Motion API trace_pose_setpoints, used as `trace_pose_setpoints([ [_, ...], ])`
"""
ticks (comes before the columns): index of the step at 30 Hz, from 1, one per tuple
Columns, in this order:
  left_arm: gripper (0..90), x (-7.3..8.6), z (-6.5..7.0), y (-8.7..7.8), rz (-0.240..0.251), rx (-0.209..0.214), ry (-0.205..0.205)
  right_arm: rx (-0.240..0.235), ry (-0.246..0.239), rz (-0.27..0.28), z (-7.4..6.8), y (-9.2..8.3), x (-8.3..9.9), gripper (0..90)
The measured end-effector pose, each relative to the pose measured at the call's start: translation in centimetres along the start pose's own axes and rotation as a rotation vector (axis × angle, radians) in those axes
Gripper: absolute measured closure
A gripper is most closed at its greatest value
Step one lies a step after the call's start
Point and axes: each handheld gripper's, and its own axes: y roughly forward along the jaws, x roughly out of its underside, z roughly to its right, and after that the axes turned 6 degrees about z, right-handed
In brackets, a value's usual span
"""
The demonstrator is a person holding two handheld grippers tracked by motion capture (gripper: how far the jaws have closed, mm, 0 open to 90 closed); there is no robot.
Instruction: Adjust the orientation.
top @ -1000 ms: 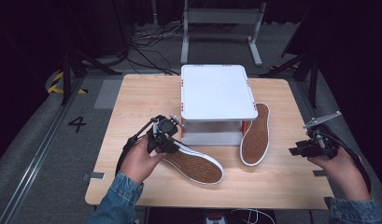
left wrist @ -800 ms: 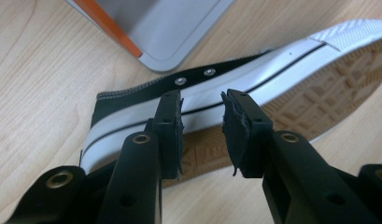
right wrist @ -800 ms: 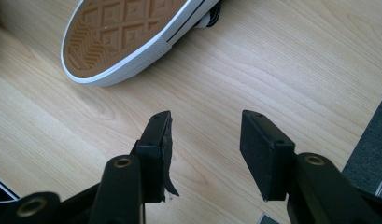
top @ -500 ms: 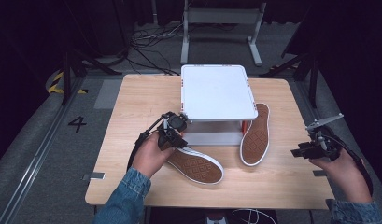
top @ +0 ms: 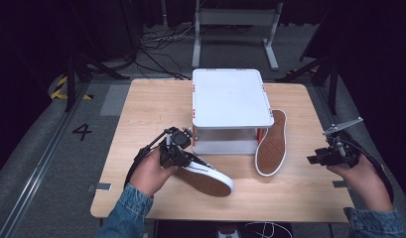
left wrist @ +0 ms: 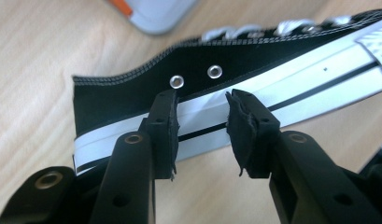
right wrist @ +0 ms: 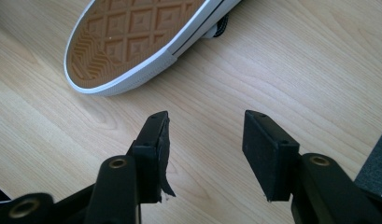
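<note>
A black canvas shoe (top: 206, 176) with a white rubber band lies on its side, brown sole toward the camera, at the front left of the wooden table (top: 151, 109). My left gripper (top: 183, 153) is at its rear end. In the left gripper view the gripper (left wrist: 200, 135) stands open, its fingertips (left wrist: 163, 126) just short of the shoe's side wall (left wrist: 216, 93), gripping nothing. The second shoe (top: 271, 144) lies sole up beside the white stand. My right gripper (top: 313, 159) hovers open at the table's right edge, its jaws (right wrist: 205, 149) over bare wood, with that shoe's sole (right wrist: 132, 37) ahead of it.
A white stand (top: 230, 96) with a flat top and orange-marked legs sits at the table's middle back, the shoes on either side of its front. Dark floor, cables and a metal frame (top: 235, 20) lie beyond the table's far edge.
My left hand has shifted slightly right and in toward the rear end of the near shoe. The right gripper has hardly moved. Both shoes lie where they were.
</note>
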Motion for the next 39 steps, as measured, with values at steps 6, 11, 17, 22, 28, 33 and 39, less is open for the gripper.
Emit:
trace_pose_setpoints([
  [6,61.3,1.8,0.3,-1.0,-0.029,0.023,-0.026,-0.015,-0.014,-0.005,-0.2,0.5,-0.6,51.7],
  [11,61.0,3.0,0.1,-1.6,-0.051,0.07,-0.053,-0.022,-0.023,-0.005,-0.3,0.8,-1.0,51.4],
  [17,61.4,4.0,0.2,-2.0,-0.131,0.105,-0.095,-0.025,-0.029,-0.004,-0.3,0.9,-1.2,50.9],
  [22,62.9,5.8,0.0,-1.2,-0.252,0.137,-0.131,-0.031,-0.034,-0.011,-0.5,1.2,-1.3,50.3],
  [28,53.2,6.7,0.4,-1.1,-0.244,0.112,-0.113,-0.03,-0.038,-0.01,-0.6,1.2,-1.3,49.8],
  [33,39.1,6.4,0.9,-1.8,-0.221,0.069,-0.067,-0.033,-0.031,-0.014,-0.6,1.3,-1.3,49.6],
  [39,33.5,5.8,1.5,-2.2,-0.154,0.062,0.027,-0.036,-0.033,-0.021,-0.7,1.6,-1.3,49.3],
])
